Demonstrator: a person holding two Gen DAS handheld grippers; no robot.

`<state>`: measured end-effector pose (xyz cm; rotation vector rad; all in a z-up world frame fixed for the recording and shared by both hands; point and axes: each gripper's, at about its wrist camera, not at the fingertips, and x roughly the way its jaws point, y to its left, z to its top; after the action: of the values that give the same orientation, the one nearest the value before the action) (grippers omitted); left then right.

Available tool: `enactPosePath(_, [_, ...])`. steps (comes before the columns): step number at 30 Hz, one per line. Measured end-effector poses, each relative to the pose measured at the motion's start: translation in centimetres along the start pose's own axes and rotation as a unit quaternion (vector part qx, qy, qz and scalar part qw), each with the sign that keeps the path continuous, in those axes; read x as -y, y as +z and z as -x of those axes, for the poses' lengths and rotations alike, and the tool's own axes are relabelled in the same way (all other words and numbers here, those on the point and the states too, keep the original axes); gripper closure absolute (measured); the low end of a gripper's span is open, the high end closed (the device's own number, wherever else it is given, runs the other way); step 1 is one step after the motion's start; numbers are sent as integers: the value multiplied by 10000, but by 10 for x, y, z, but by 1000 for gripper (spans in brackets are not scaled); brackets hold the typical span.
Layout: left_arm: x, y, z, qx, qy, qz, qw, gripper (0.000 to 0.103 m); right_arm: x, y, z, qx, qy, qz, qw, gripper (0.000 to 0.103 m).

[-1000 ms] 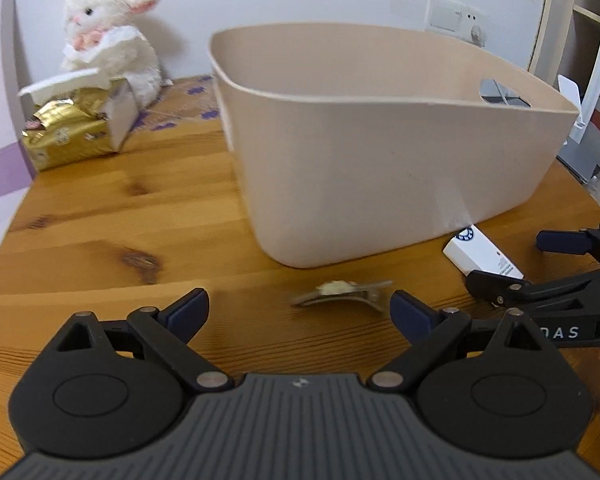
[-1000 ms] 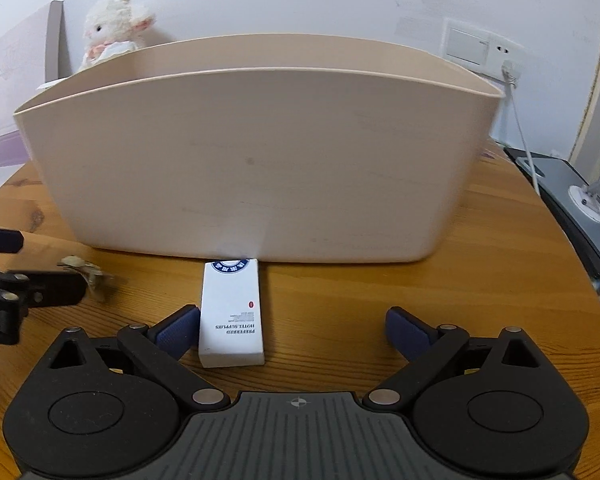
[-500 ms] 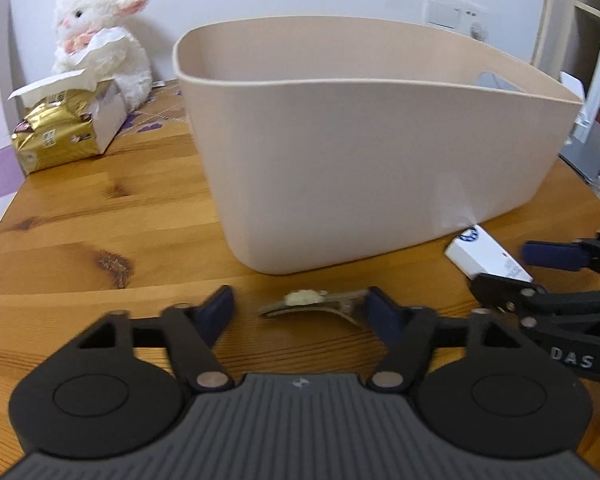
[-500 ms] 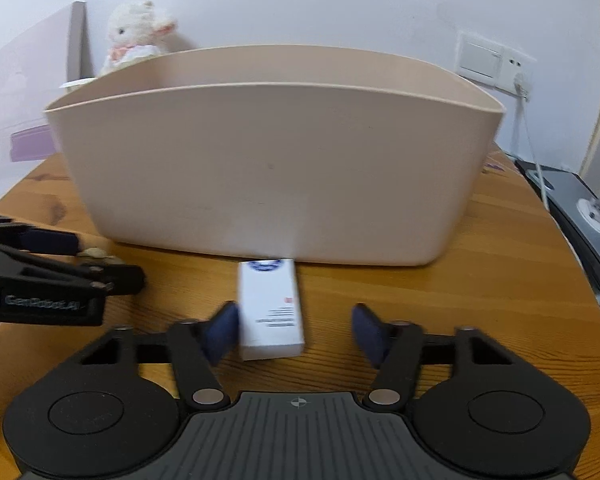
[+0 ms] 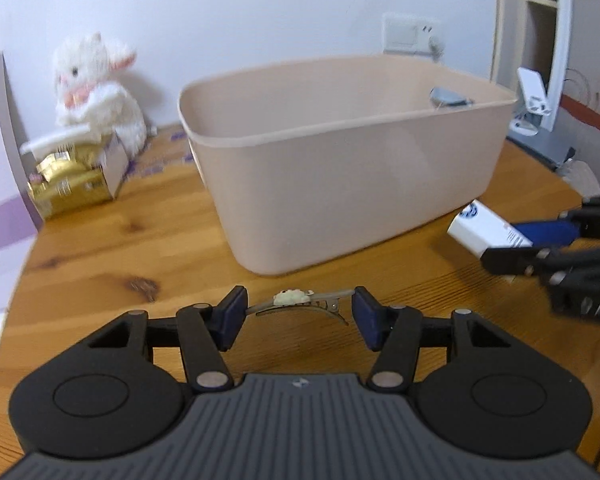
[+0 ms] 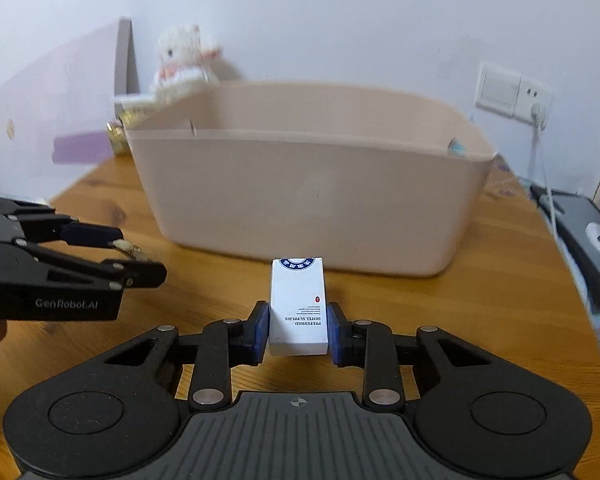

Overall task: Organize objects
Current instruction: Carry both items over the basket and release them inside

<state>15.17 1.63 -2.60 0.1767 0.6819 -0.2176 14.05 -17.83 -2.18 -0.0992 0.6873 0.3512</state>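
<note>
My left gripper (image 5: 298, 312) is shut on a metal hair clip (image 5: 300, 304) with a cream ornament, gripped end to end and lifted off the wooden table (image 5: 112, 248). It also shows in the right wrist view (image 6: 134, 256). My right gripper (image 6: 298, 328) is shut on a white box (image 6: 298, 306) with a blue logo, raised above the table; the box also shows in the left wrist view (image 5: 486, 232). A beige plastic bin (image 5: 340, 160) stands just beyond both grippers, also in the right wrist view (image 6: 312, 196).
A white plush bunny (image 5: 96, 92) and a gold tissue pack (image 5: 72, 184) sit at the back left. A grey object (image 5: 448, 98) lies inside the bin. A wall socket with a cable (image 6: 534, 98) and a grey device (image 6: 580, 232) are at the right.
Both grippers closed: the left on the hair clip, the right on the white box. Both then rose off the table, so the bin's rim and inside now show from above.
</note>
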Motion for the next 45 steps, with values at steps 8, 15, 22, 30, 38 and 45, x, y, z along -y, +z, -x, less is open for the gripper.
enactPosePath(8, [-1,35,48,733,-27,-15,9973,44,11,35,57,837,-62,21,9965,75])
enactPosePath(15, [-4,82,49,1104,91,121,9938,44,34,72,77,1386,-247,-105,9900,75])
enactPosePath(22, [-3,115,16,883,337,304,9951,44,48,108,64,1634,-463,-245,9852,75])
enactPosePath(30, [-9,131,-38,210,520,641,9964,44,53,130,19,1350,-791,-254,9874,75])
enactPosePath(38, [0,125,-81,-548,594,643,9946,43,61,124,-34,627,-985,-412,9923,75])
enactPosePath(45, [5,118,-86,-629,861,315,9938,26,65,112,-50,428,-1121,-545,9913,35])
